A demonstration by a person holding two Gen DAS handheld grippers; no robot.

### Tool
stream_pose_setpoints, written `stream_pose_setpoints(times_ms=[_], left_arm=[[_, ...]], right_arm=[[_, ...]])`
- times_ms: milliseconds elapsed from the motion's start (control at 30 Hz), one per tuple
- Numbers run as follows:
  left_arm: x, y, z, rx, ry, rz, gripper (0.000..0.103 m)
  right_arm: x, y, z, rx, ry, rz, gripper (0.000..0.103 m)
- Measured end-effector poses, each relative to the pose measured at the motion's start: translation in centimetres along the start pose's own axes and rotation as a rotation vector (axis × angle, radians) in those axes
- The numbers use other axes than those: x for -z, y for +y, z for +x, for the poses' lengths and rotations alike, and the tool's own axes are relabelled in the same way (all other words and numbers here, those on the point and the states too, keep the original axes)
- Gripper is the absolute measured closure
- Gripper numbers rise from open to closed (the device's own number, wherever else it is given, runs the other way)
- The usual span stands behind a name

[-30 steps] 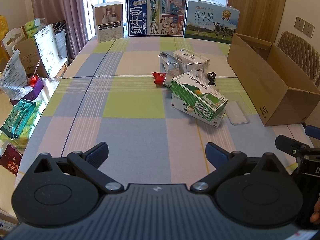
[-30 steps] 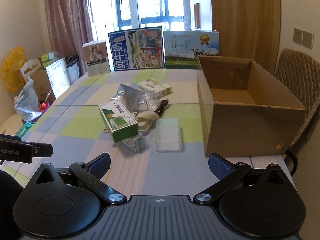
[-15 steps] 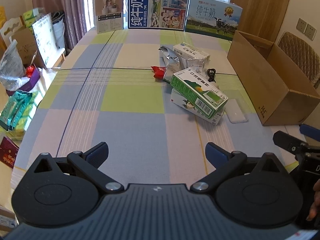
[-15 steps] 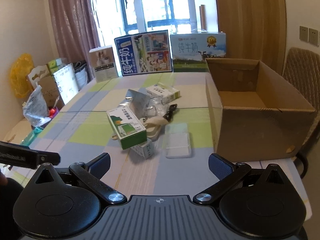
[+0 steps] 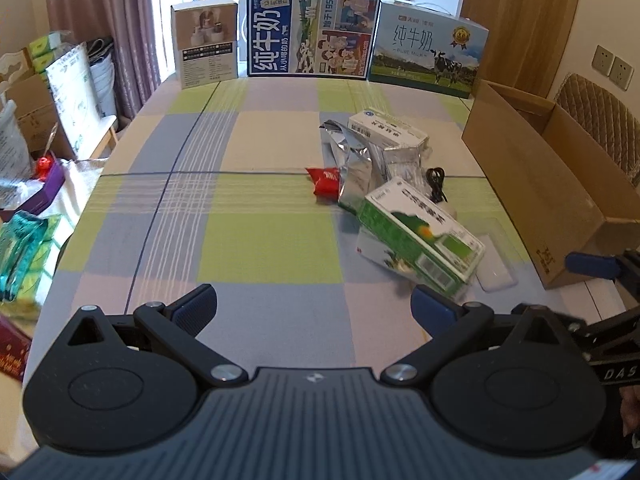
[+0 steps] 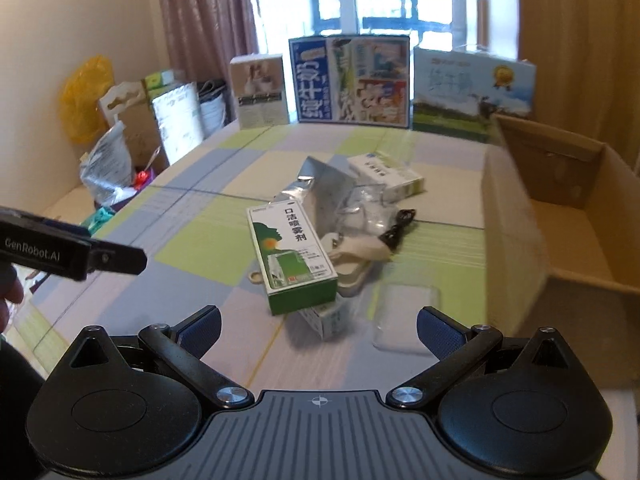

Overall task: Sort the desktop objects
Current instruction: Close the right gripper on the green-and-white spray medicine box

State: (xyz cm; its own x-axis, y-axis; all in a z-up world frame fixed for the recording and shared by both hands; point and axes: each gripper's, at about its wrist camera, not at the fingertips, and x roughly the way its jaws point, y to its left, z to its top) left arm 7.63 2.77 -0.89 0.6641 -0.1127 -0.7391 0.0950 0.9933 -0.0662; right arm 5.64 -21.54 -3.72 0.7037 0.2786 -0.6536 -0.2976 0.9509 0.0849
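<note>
- The left gripper (image 5: 313, 303) hovered over the checked tablecloth (image 5: 256, 240), its jaws spread wide with nothing between them.
- The right gripper (image 6: 319, 325) also hung above the cloth with its jaws spread apart and empty, pointed at the pile of objects.
- A green and white box (image 6: 291, 257) lay tilted at the near edge of the pile, propped on a smaller white box (image 6: 326, 318) that showed just under its near end.
- Just to the right of the green and white box a clear plastic case (image 6: 404, 312) lay flat on the cloth.
- Behind the green and white box sat a crumpled silver foil bag (image 5: 354, 166), with a white carton (image 5: 386, 130) touching its far side.
- A small red packet (image 5: 325, 181) lay against the left side of the foil bag.
- A black cable (image 6: 396, 227) was coiled to the right of the green and white box, near a cream-coloured item (image 6: 356, 250) that I could not identify.
- An open cardboard box (image 6: 560, 224) stood to the right of the pile, near the clear case; what could be seen of its inside was bare.
- Three large printed cartons (image 5: 314, 30) stood upright in a row well behind the green and white box, at the far edge of the table.
</note>
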Motion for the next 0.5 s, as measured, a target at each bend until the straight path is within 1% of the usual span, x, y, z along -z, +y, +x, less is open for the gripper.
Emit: stream_pose_setpoints(times_ms=[100,200,233,267,300,367,433,500], left_arm=[[-0.9,0.4,1.5,-0.016,-0.018,0.03,0.002],[-1.4,0.8,2.5,-0.06,-0.085,0.074,0.001],[-1.6,0.8,2.9,-0.067,-0.092,0.086,0.001],[-1.7,1.0,3.4,-0.071,-0.091,0.097,0.001],[-1.8,1.2,4.0,-0.071,-0.086,0.102,0.001],[-2.0,1.7,5.1,-0.046,-0.064,0.088,0.002],[-1.8,2.3,5.8,-0.001,-0.065,0.062,0.002],[-1.3,2.8,6.3,0.016,-0.071,0.046,0.002]], right_arm=[[-0.6,0.0,2.0,-0.011,0.018,-0.022,0.002],[-1.4,-0.1,3.8,-0.034,0.023,-0.047,0.002],[-1.7,-0.1,4.2,-0.036,0.022,-0.06,0.002],[-2.0,-0.1,4.8,-0.035,0.02,-0.075,0.004],[-2.2,0.0,5.4,-0.041,0.02,-0.088,0.008],[-2.7,0.0,6.3,-0.06,0.024,-0.108,0.014],[-3.0,0.1,7.2,-0.074,0.031,-0.129,0.016],[-3.3,0.1,7.9,-0.092,0.035,-0.15,0.019]])
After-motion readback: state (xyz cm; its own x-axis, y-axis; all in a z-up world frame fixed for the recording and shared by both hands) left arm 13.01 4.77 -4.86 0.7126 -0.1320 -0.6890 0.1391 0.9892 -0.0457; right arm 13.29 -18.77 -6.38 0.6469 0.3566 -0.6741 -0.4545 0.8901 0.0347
